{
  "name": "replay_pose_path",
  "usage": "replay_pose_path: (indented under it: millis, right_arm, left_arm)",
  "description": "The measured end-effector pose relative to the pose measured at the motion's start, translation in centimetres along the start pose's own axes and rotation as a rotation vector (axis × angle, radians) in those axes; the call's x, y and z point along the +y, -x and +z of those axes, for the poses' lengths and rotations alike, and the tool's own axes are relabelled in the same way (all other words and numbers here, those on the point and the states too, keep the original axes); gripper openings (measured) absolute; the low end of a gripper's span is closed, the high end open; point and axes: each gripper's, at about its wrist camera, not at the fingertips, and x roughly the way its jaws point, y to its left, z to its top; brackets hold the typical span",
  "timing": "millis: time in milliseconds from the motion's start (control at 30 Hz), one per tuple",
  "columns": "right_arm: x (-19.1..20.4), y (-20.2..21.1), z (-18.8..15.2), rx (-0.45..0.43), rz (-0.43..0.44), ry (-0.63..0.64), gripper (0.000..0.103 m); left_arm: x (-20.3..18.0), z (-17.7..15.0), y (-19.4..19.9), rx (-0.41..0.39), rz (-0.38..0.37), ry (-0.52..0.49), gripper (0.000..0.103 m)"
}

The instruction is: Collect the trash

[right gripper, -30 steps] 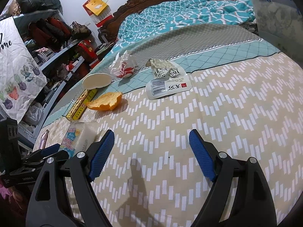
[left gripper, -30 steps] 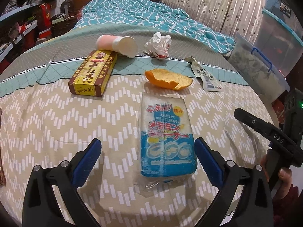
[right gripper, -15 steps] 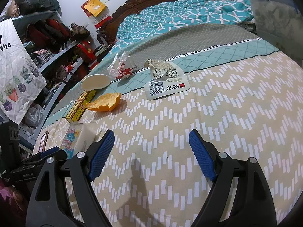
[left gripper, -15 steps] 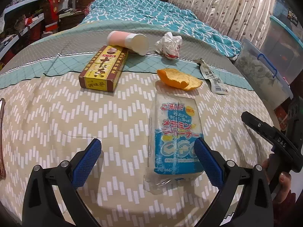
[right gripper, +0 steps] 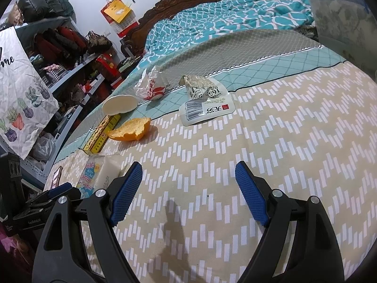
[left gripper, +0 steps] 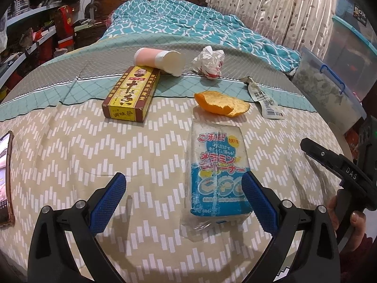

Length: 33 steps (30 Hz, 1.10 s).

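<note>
Trash lies on a bed with a beige zigzag cover. In the left wrist view: a blue-and-white sponge packet, an orange peel, a yellow-brown box, a pink-and-white paper cup on its side, a crumpled wrapper and a flat torn wrapper. My left gripper is open and empty, its right finger beside the packet. My right gripper is open and empty over bare cover; the peel, torn wrapper, crumpled wrapper and cup lie beyond it.
A phone lies at the cover's left edge. A teal quilt covers the bed's far end. Clear storage bins stand to the right. Cluttered shelves stand to the left.
My left gripper has shifted left and back a little, so the sponge packet now sits toward its right finger and the phone has come into view. My right gripper has barely moved.
</note>
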Motion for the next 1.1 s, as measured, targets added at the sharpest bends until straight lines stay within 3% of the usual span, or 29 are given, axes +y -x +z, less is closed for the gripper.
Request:
replay_pose_path:
  millis: [1100]
  right_arm:
    - [-0.36, 0.01, -0.14, -0.004, 0.007, -0.013, 0.081]
  left_arm:
    - [0.01, -0.16, 0.51, 0.002, -0.003, 0.013, 0.095]
